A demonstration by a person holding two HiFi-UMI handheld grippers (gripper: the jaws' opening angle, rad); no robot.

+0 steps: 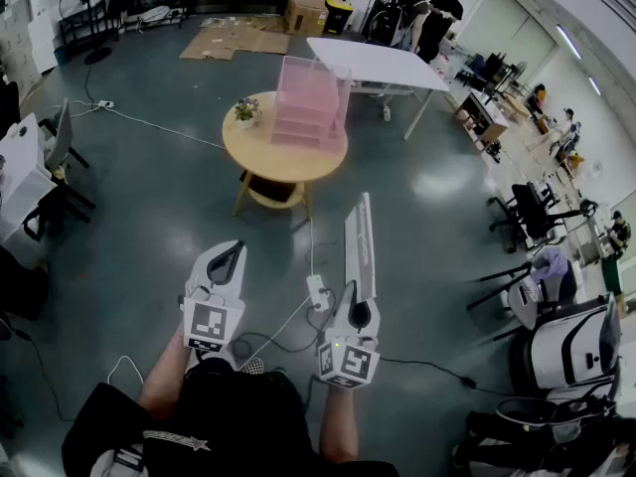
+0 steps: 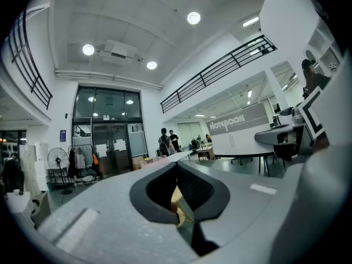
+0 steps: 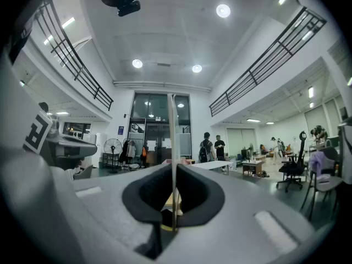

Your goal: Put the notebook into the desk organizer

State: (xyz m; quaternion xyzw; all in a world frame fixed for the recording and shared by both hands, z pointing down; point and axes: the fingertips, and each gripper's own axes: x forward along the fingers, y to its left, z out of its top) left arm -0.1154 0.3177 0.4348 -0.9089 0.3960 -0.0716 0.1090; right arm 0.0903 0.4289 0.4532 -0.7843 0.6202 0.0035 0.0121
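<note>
A thin white notebook point(image 1: 360, 244) stands on edge, and my right gripper point(image 1: 356, 311) is shut on its near end. In the right gripper view the notebook point(image 3: 174, 136) shows as a narrow upright edge rising between the jaws of that gripper point(image 3: 174, 166). Its printed cover point(image 2: 239, 133) appears at the right of the left gripper view. My left gripper point(image 1: 228, 259) is beside it, shut and holding nothing; its jaws point(image 2: 177, 165) meet at the tips. The pink desk organizer point(image 1: 308, 102) stands far ahead on a round wooden table point(image 1: 246, 152). Both grippers are held over the floor, well short of it.
A small potted plant point(image 1: 245, 110) sits on the round table's left. A white table point(image 1: 383, 63) stands behind it. A power strip point(image 1: 318, 291) and cables lie on the floor by the grippers. Office chairs point(image 1: 537, 212) are at the right, desks at the left, people point(image 1: 427, 8) at the back.
</note>
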